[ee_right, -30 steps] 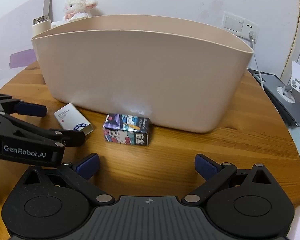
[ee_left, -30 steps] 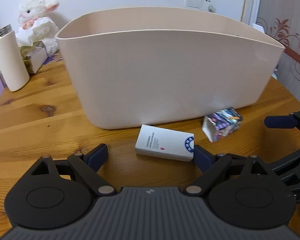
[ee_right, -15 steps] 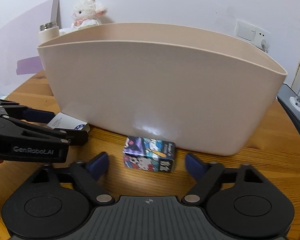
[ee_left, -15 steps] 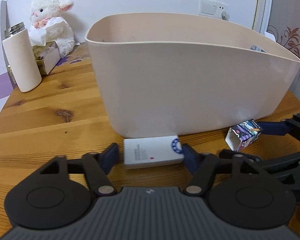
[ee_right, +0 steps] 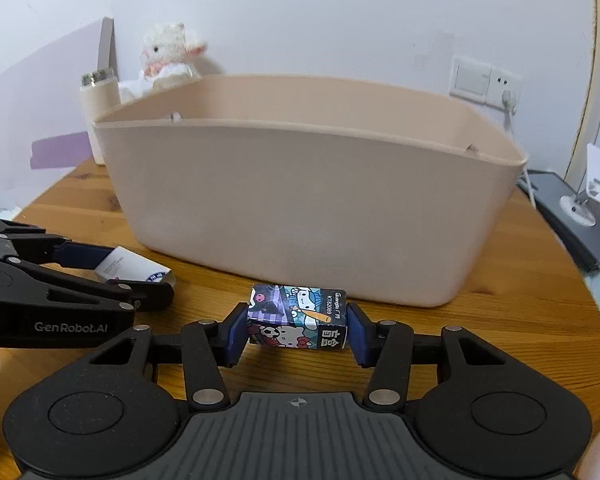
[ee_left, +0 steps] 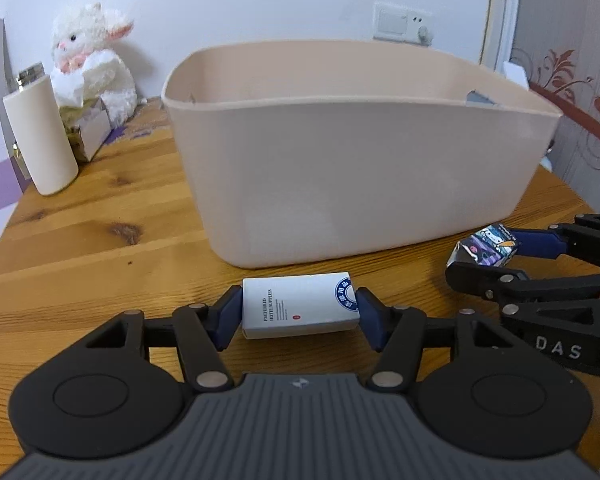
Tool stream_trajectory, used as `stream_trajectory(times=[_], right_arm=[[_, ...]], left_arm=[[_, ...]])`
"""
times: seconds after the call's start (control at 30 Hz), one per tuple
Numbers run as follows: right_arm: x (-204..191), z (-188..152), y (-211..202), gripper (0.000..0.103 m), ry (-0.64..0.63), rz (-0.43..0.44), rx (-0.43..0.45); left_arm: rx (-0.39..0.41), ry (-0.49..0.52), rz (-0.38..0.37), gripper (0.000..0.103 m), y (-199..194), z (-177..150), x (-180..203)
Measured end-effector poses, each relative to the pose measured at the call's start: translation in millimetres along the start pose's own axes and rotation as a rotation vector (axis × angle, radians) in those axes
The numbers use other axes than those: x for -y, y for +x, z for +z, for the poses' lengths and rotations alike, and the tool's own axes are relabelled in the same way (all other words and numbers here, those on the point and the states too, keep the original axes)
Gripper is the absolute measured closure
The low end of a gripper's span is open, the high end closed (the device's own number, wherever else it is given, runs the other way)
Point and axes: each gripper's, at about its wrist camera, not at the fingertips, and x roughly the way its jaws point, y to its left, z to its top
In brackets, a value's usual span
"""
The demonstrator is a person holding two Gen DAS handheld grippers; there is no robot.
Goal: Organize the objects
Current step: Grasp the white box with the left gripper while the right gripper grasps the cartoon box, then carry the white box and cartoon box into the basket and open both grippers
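My left gripper [ee_left: 298, 312] is shut on a white box with a blue round logo [ee_left: 300, 310], held just above the wooden table [ee_left: 100, 248] in front of the beige bin [ee_left: 360, 176]. My right gripper [ee_right: 296, 326] is shut on a small cartoon-printed box [ee_right: 298, 322], also lifted slightly before the bin [ee_right: 312, 208]. The white box also shows in the right wrist view [ee_right: 134, 270], and the cartoon box in the left wrist view [ee_left: 484, 248]. The bin's floor is hidden.
A cream bottle with a metal cap [ee_left: 40, 140], a tissue box [ee_left: 90, 130] and a white plush lamb [ee_left: 92, 60] stand at the table's back left. A wall socket [ee_right: 484, 82] and a grey device with a white stand [ee_right: 588, 200] are to the right.
Both grippers closed on their boxes: left on the white box, right on the cartoon box. Both boxes rose slightly, and the bin now looks lower and farther.
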Motion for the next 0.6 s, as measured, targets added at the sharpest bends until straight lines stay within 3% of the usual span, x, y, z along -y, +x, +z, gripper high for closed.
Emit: stream_trajectory(times=[0.33, 0.6], right_arm=[[14.0, 24.0, -63.4, 0.056, 0.003, -0.018, 0.145], [27.7, 58.5, -86.3, 0.056, 0.026, -0.052, 0.250]], left_arm=[[0.129, 0.014, 0.001, 0.041, -58.4, 28.0, 10.1], [0.220, 0.020, 0.017, 0.040, -85.1, 66.9, 13.4]])
